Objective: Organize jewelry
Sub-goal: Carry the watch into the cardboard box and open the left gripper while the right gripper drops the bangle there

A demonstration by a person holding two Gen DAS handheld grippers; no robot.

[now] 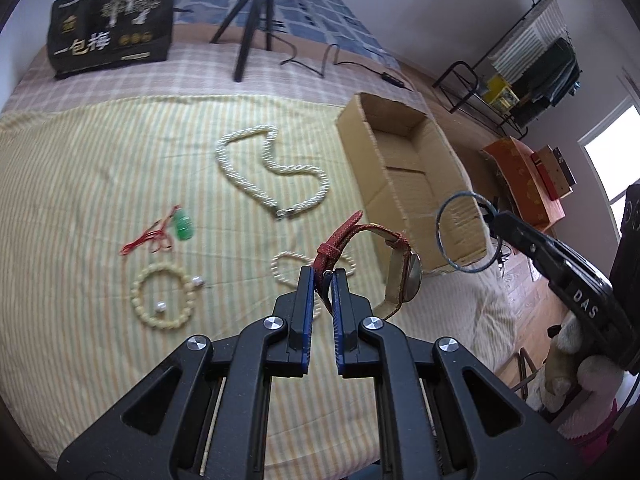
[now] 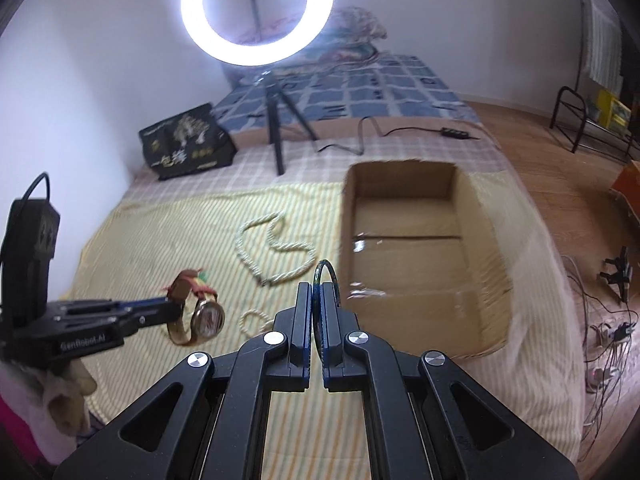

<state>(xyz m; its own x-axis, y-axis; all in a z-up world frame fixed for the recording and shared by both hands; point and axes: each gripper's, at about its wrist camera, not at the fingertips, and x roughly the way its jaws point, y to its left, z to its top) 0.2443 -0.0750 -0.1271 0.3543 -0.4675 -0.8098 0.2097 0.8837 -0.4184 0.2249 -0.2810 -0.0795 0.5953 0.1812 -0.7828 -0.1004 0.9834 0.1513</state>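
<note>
Jewelry lies scattered over the yellow-and-white striped cloth (image 1: 80,184) spread on the bed. Farthest left in the left wrist view, a small green pendant on a tangled red cord (image 1: 182,226) rests flat, and just below it sits a round bracelet of pale cream beads (image 1: 138,300) with two silvery beads beside and within its loop. To the right, a long twisted rope necklace of tiny white pearls (image 1: 272,168) curls in a wavy loop, its metal clasp ends nearly meeting at the bottom. Nearer the camera, a smaller cream beaded bracelet (image 1: 286,258) is partly hidden behind the left gripper (image 1: 322,276), whose blue-padded jaws stand narrow, pinching the woven red strap of a wristwatch with a round gold-toned case (image 1: 414,276); the watch hangs lifted above the cloth, its face turned sideways. Right of it stands an open brown cardboard box (image 1: 360,136), its taped floor bare in the right wrist view. Farther right, the right gripper (image 2: 317,292) is closed nearly flat on a thin dark blue bangle ring (image 2: 334,276), held upright in the air at the box's near left corner; from the left wrist view the ring (image 1: 440,220) shows as a full circle in front of the box wall.
</note>
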